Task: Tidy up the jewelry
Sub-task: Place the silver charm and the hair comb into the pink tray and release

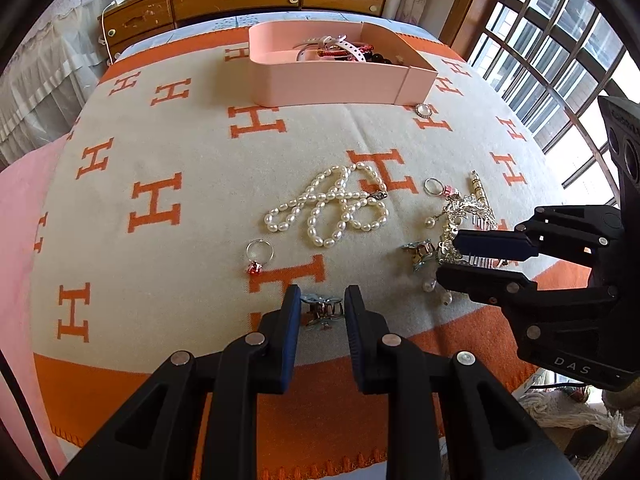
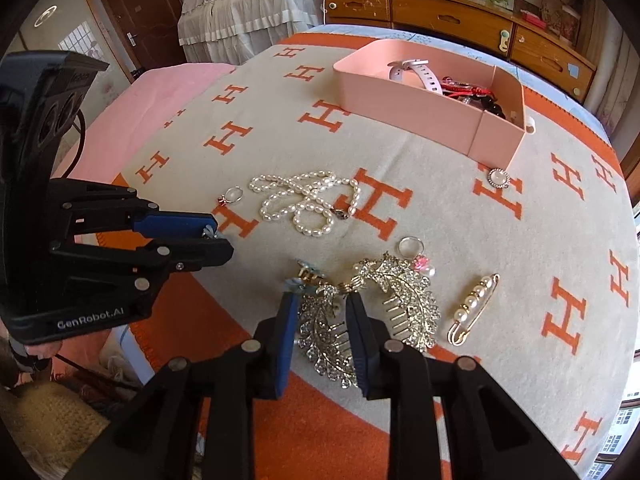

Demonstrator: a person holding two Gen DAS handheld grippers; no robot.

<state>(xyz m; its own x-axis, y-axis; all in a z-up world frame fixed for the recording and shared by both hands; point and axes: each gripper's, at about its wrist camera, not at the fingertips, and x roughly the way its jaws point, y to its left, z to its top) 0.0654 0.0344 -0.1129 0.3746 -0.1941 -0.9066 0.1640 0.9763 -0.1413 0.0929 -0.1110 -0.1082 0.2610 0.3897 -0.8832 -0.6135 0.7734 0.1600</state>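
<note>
Jewelry lies on an orange-and-cream blanket. A pink box at the far side holds a watch strap and bracelets; it also shows in the right wrist view. My left gripper is closed around a small silver hair claw; a bit of the claw shows between its tips in the right wrist view. My right gripper is closed around a rhinestone hair comb, seen in the left wrist view. A pearl necklace, a red-stone ring and a pearl pin lie loose.
A round pearl brooch lies by the box's near corner. A ring with a pink charm and a blue-silver clip lie beside the comb. A wooden dresser stands behind the bed, and windows to the right.
</note>
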